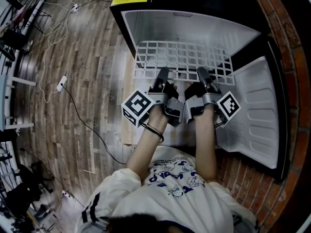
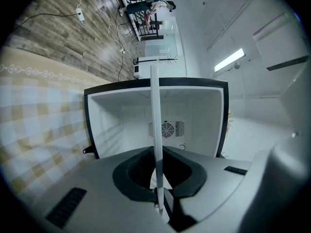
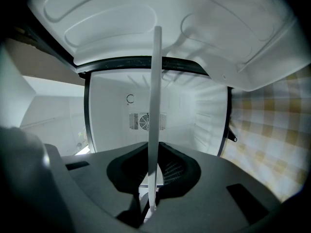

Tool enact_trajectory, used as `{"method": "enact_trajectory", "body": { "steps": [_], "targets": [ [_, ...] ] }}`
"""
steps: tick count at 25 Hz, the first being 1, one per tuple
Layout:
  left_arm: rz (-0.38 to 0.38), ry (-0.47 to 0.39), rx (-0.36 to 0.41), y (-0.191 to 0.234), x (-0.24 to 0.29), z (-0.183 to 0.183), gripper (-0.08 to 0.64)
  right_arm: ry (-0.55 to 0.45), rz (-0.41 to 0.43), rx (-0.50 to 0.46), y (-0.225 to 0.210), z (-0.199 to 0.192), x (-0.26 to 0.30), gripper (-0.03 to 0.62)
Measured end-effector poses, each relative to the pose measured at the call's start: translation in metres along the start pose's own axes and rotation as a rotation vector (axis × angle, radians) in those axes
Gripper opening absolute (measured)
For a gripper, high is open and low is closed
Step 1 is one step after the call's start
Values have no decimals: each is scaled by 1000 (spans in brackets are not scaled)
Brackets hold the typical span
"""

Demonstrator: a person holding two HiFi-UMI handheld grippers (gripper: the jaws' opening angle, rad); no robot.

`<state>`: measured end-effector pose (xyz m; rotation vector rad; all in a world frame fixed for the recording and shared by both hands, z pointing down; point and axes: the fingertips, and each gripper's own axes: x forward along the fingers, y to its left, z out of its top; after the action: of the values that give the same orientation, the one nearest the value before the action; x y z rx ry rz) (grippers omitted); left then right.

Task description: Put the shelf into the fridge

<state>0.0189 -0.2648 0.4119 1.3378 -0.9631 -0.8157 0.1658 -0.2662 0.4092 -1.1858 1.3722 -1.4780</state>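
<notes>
Grey-brown wooden plank flooring (image 1: 73,57) covered most of the room, with red brickwork (image 1: 295,72) running along the right side. A white power strip (image 1: 61,83) lay on the planks. Black metal-framed furniture (image 1: 14,13) stood at the left edge. In the left gripper view a long fluorescent tube lamp (image 2: 229,60) glowed on a plain white surface, beside a yellow-and-white checked covering (image 2: 29,130).
</notes>
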Motion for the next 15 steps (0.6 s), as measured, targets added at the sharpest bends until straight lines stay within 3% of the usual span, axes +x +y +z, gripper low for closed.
{"method": "enact_trajectory", "body": {
  "steps": [15],
  "targets": [
    [0,2,5,-3,2,0,38,9,8,-6,3,1,1,49]
  ]
}}
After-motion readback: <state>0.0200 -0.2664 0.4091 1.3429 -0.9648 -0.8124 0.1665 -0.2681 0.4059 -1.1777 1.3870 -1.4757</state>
